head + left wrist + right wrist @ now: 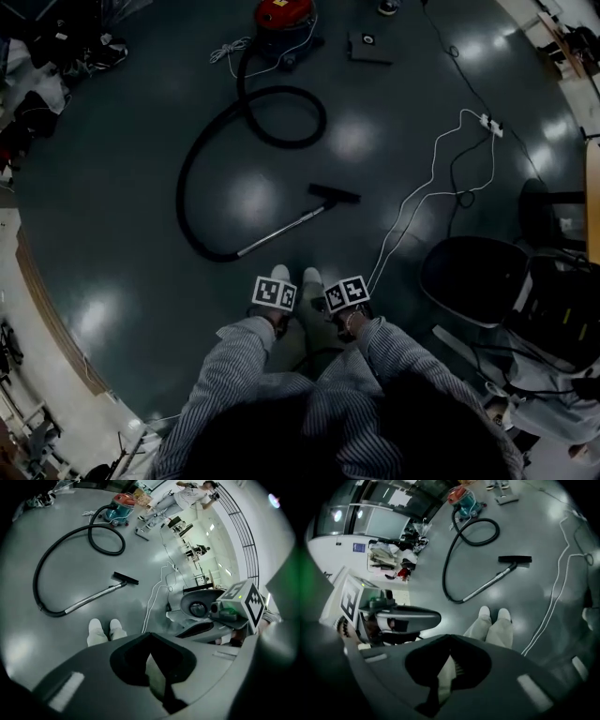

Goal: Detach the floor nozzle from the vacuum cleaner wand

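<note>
Dark glossy floor all round. On it, long black hose, looping out from red vacuum canister at far side. Thin white cable trailing to the right. Metal wand flat on floor, slanting away from hose end. Black floor nozzle attached at wand's far end, ahead of white shoes, well apart from both tools. Left tongs: tips together, nothing clamped. Right tongs: likewise closed, empty. Both held close to body, side by side above shoes.
</note>
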Tool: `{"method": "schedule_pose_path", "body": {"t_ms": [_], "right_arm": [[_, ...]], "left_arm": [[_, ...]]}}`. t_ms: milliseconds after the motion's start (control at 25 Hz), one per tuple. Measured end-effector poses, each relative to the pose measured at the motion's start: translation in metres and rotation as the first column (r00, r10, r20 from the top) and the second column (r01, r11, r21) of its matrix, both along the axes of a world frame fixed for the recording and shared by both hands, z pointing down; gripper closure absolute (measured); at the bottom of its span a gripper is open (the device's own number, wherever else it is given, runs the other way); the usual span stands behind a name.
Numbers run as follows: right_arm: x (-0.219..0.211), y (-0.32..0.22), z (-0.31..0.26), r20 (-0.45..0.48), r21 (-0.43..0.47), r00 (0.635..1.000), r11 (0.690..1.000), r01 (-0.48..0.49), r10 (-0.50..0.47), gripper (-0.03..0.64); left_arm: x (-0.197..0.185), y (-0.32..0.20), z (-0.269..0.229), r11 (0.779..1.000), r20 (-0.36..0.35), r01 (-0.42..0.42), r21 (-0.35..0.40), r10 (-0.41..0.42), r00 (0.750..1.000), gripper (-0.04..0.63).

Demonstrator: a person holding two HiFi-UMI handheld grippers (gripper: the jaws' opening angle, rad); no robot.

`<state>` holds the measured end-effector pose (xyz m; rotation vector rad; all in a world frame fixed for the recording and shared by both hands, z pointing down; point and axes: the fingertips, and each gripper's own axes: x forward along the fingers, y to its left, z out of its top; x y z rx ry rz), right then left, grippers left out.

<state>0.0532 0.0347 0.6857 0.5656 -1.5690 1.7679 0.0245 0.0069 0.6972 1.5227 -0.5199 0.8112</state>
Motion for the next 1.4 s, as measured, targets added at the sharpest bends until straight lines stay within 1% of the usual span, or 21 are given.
{"method": "schedule_pose_path", "body": {"t_ms": [120, 240, 320, 360, 400, 480, 520, 560, 600, 640, 680, 720, 800, 880, 920, 960, 1040, 1120, 1200, 1320, 1400], "right_arm": [[0.001, -0.035, 0.027, 0.043, 0.057, 0.989, 0.988, -0.142, 0.139, 0.615], [0.004, -0.072, 0.062, 0.051, 0.121, 0.966, 0.958, -0.26, 0.255, 0.615], [0.01, -0.099, 0.088, 0.033, 0.178, 0.949, 0.932, -0.315, 0.315, 0.615], [0.012, -0.114, 0.1, 0.022, 0.211, 0.94, 0.918, -0.336, 0.339, 0.615], [0.014, -0.129, 0.112, 0.012, 0.245, 0.931, 0.901, -0.357, 0.365, 0.615], [0.017, -0.155, 0.136, 0.007, 0.314, 0.893, 0.847, -0.429, 0.449, 0.615], [0.019, -0.166, 0.149, 0.013, 0.344, 0.859, 0.805, -0.484, 0.512, 0.615], [0.02, -0.177, 0.162, 0.021, 0.37, 0.815, 0.753, -0.544, 0.579, 0.615], [0.022, -0.189, 0.175, 0.031, 0.398, 0.773, 0.701, -0.591, 0.634, 0.615], [0.022, -0.201, 0.187, 0.042, 0.43, 0.747, 0.663, -0.613, 0.663, 0.615], [0.02, -0.214, 0.199, 0.05, 0.467, 0.749, 0.648, -0.602, 0.66, 0.615], [0.016, -0.225, 0.21, 0.051, 0.51, 0.779, 0.655, -0.558, 0.624, 0.615], [0.009, -0.245, 0.236, 0.023, 0.599, 0.87, 0.69, -0.407, 0.493, 0.615], [0.013, -0.264, 0.263, -0.028, 0.653, 0.922, 0.706, -0.275, 0.386, 0.615], [0.016, -0.279, 0.273, -0.031, 0.652, 0.93, 0.713, -0.258, 0.365, 0.615], [0.017, -0.298, 0.279, 0.002, 0.637, 0.934, 0.72, -0.276, 0.357, 0.615], [0.007, -0.336, 0.279, 0.122, 0.601, 0.939, 0.729, -0.327, 0.32, 0.615], [0.001, -0.365, 0.284, 0.144, 0.628, 0.954, 0.721, -0.293, 0.262, 0.615], [-0.001, -0.392, 0.293, 0.103, 0.688, 0.964, 0.683, -0.246, 0.244, 0.615], [-0.023, -0.425, 0.28, 0.172, 0.742, 0.954, 0.604, -0.29, 0.248, 0.615], [-0.036, -0.44, 0.273, 0.199, 0.757, 0.949, 0.576, -0.307, 0.245, 0.615]], "left_arm": [[0.01, -0.01, 0.041, 1.0, -0.004, -0.015, 0.008, 0.015, 1.0, 0.592], [0.021, -0.018, 0.081, 1.0, -0.016, -0.03, 0.008, 0.03, 0.999, 0.592], [0.028, -0.037, 0.103, 0.999, -0.054, 0.023, 0.032, -0.021, 0.998, 0.592], [0.029, -0.054, 0.112, 0.995, -0.083, 0.084, 0.057, -0.079, 0.993, 0.592], [0.028, -0.075, 0.12, 0.981, -0.114, 0.171, 0.087, -0.161, 0.98, 0.592], [0.021, -0.117, 0.134, 0.922, -0.17, 0.36, 0.143, -0.335, 0.927, 0.592], [0.017, -0.134, 0.143, 0.889, -0.185, 0.422, 0.178, -0.391, 0.901, 0.592], [0.013, -0.149, 0.153, 0.864, -0.187, 0.451, 0.224, -0.416, 0.89, 0.592], [0.01, -0.163, 0.167, 0.848, -0.175, 0.45, 0.28, -0.415, 0.893, 0.592], [0.008, -0.175, 0.183, 0.84, -0.155, 0.425, 0.337, -0.396, 0.905, 0.592], [0.007, -0.185, 0.199, 0.838, -0.134, 0.385, 0.388, -0.362, 0.923, 0.592], [0.008, -0.193, 0.215, 0.839, -0.122, 0.335, 0.428, -0.314, 0.942, 0.592], [0.015, -0.202, 0.241, 0.849, -0.135, 0.215, 0.483, -0.171, 0.976, 0.592], [0.026, -0.209, 0.258, 0.86, -0.165, 0.068, 0.506, 0.019, 0.986, 0.592], [0.032, -0.216, 0.265, 0.86, -0.171, -0.003, 0.51, 0.105, 0.98, 0.592], [0.036, -0.228, 0.27, 0.852, -0.171, -0.055, 0.521, 0.168, 0.971, 0.592], [0.035, -0.254, 0.284, 0.818, -0.152, -0.103, 0.566, 0.226, 0.962, 0.592], [0.03, -0.262, 0.311, 0.809, -0.125, -0.16, 0.565, 0.275, 0.953, 0.592], [0.031, -0.258, 0.342, 0.811, -0.107, -0.258, 0.525, 0.364, 0.925, 0.592], [0.027, -0.245, 0.383, 0.8, -0.094, -0.384, 0.461, 0.475, 0.875, 0.592], [0.017, -0.237, 0.411, 0.793, -0.052, -0.456, 0.404, 0.518, 0.854, 0.591]]}}
